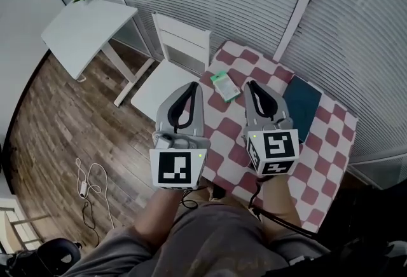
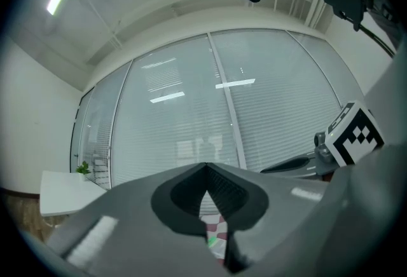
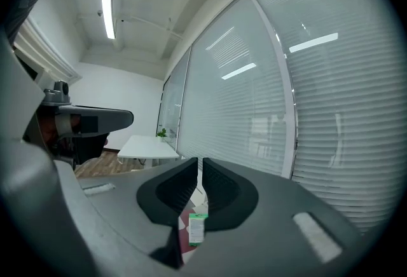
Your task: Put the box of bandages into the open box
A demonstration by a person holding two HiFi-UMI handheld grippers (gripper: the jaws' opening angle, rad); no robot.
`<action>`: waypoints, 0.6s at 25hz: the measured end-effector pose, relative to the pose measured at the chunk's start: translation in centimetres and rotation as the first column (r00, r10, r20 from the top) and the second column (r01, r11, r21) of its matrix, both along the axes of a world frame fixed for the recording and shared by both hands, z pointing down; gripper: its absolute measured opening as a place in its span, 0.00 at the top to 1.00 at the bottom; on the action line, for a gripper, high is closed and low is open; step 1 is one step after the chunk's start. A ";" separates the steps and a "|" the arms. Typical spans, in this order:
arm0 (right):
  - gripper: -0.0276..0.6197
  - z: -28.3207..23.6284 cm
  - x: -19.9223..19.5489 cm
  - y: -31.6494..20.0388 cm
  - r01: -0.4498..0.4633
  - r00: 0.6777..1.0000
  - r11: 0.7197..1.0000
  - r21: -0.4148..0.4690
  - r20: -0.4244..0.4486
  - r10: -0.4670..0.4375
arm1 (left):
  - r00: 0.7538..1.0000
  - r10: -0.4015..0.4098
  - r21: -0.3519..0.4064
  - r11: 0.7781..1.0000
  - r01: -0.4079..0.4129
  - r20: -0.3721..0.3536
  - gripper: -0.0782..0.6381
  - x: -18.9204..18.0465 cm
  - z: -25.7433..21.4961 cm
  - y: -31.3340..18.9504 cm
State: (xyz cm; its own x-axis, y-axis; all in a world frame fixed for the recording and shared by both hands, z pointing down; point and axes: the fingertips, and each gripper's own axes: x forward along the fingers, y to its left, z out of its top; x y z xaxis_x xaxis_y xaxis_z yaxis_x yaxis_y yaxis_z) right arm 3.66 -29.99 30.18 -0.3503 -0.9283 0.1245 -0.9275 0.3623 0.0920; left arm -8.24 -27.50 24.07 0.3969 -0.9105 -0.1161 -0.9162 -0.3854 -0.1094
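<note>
I am holding both grippers up over the near side of the checked tabletop (image 1: 331,136). The left gripper (image 1: 190,86) is closed tight and is holding nothing. The right gripper (image 1: 252,84) is almost closed, with only a thin slit between its jaws, and it is holding nothing too.

The box of bandages (image 1: 224,86) is lying flat on the tabletop, a little past the two gripper tips and between them. A dark blue-green box (image 1: 303,104) is lying to its right. I think that one is the open box, but I cannot tell from here if it is open.

I am getting ready to pick up the bandages. To do it well, I think I need to open one gripper wide first. Then I should tip it down and bring one jaw to each long side of the little box before I squeeze.

The head view is showing me both boxes at once. The right gripper view is showing the green box straight ahead below its slit, but not the dark box. The left gripper view is showing only a tiny bit of green.
</note>
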 end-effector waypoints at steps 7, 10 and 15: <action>0.85 5.7 0.0 -3.9 -0.010 1.000 0.992 -0.123 -0.014 0.008 | 0.999 0.044 -0.103 0.994 -0.044 -0.009 0.89 0.4 4.5 -5.0; 0.81 8.4 -0.6 -5.9 0.002 1.000 0.983 -0.184 -0.023 -0.006 | 0.998 0.063 -0.156 0.986 -0.066 -0.020 0.89 0.4 6.8 -7.5; 0.64 14.0 -2.4 -8.6 0.073 0.994 0.953 -0.295 -0.053 -0.093 | 0.997 0.076 -0.246 0.966 -0.080 -0.029 0.89 -0.3 10.8 -11.6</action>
